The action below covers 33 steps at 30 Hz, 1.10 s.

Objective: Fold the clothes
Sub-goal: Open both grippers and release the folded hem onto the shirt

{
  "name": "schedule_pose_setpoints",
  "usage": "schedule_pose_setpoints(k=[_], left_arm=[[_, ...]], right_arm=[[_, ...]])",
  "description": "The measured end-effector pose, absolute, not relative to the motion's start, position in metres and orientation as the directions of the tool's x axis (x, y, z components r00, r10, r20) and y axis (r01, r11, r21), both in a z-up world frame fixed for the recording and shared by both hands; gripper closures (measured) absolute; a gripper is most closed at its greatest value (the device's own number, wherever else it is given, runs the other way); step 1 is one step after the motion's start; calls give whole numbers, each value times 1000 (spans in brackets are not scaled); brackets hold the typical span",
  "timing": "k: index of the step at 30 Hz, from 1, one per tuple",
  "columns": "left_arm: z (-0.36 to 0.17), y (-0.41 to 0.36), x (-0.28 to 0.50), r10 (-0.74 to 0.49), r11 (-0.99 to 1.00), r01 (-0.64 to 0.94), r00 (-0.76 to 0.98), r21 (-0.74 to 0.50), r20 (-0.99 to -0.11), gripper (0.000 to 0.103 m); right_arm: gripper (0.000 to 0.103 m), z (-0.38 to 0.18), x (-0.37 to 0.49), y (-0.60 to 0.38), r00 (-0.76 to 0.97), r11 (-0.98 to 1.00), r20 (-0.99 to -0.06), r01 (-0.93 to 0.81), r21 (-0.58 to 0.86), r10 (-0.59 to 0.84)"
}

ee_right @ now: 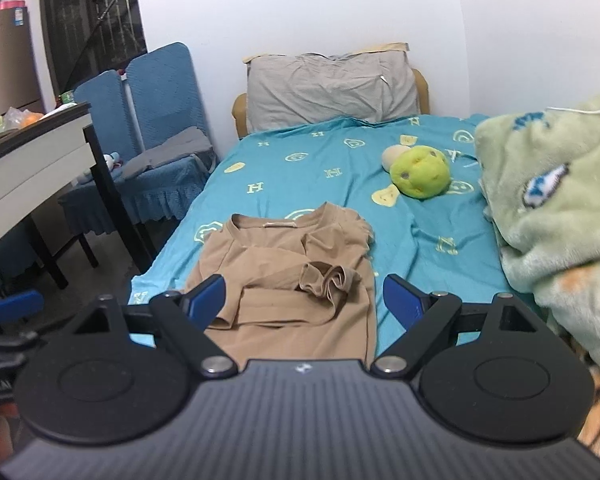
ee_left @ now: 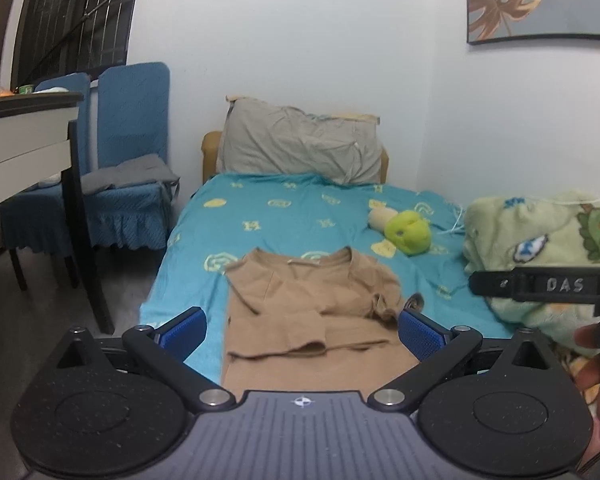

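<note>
A tan long-sleeved shirt [ee_left: 308, 304] [ee_right: 288, 276] lies on the teal bedsheet [ee_left: 284, 216] [ee_right: 316, 168], collar toward the pillow, both sleeves folded inward across its body. The right sleeve cuff is bunched up near the shirt's middle. My left gripper [ee_left: 302, 330] hovers open above the shirt's lower half, nothing between its blue pads [ee_left: 186, 330]. My right gripper [ee_right: 304, 300] is open too, over the shirt's lower right part. A strip of the right gripper's body [ee_left: 548, 284] shows at the right edge of the left wrist view.
A grey pillow [ee_left: 300, 146] leans on the headboard. A green plush toy [ee_left: 408, 232] lies on the sheet. A rumpled green blanket [ee_left: 540, 248] fills the bed's right side. Blue-covered chairs [ee_left: 128, 152] and a white table [ee_left: 24, 132] stand left of the bed.
</note>
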<state>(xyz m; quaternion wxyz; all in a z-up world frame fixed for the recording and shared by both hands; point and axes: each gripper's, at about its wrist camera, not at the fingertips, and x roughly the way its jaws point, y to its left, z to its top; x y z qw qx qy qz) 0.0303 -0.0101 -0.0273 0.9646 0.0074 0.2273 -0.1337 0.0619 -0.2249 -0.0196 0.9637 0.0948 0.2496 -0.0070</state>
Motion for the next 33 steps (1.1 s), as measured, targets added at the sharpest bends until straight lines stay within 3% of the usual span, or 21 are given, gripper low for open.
schedule_pose_setpoints(k=[12, 18, 23, 27, 30, 32, 33], left_arm=[[-65, -4, 49, -245, 969, 209, 771, -131, -588, 0], [-108, 30, 81, -430, 862, 60, 613, -503, -663, 0], [-156, 64, 102, -532, 696, -191, 510, -692, -676, 5], [-179, 78, 109, -581, 559, -328, 500, -761, -642, 8], [-182, 80, 115, -562, 554, -332, 527, -764, -637, 28], [-184, 81, 119, -545, 557, -333, 544, -761, -637, 55], [-184, 83, 119, -540, 553, -341, 548, -760, -639, 61]], right_arm=[[16, -28, 55, -217, 855, 982, -518, 88, 169, 13], [16, -37, 62, -219, 819, 977, -572, 96, 192, 32], [16, -51, 68, -231, 767, 935, -631, 129, 330, 117], [16, -81, 72, -249, 686, 749, -642, 212, 628, 344], [16, -107, 72, -248, 638, 607, -619, 284, 742, 458], [16, -119, 74, -242, 621, 542, -604, 321, 777, 499], [16, -124, 76, -239, 617, 509, -593, 336, 793, 517]])
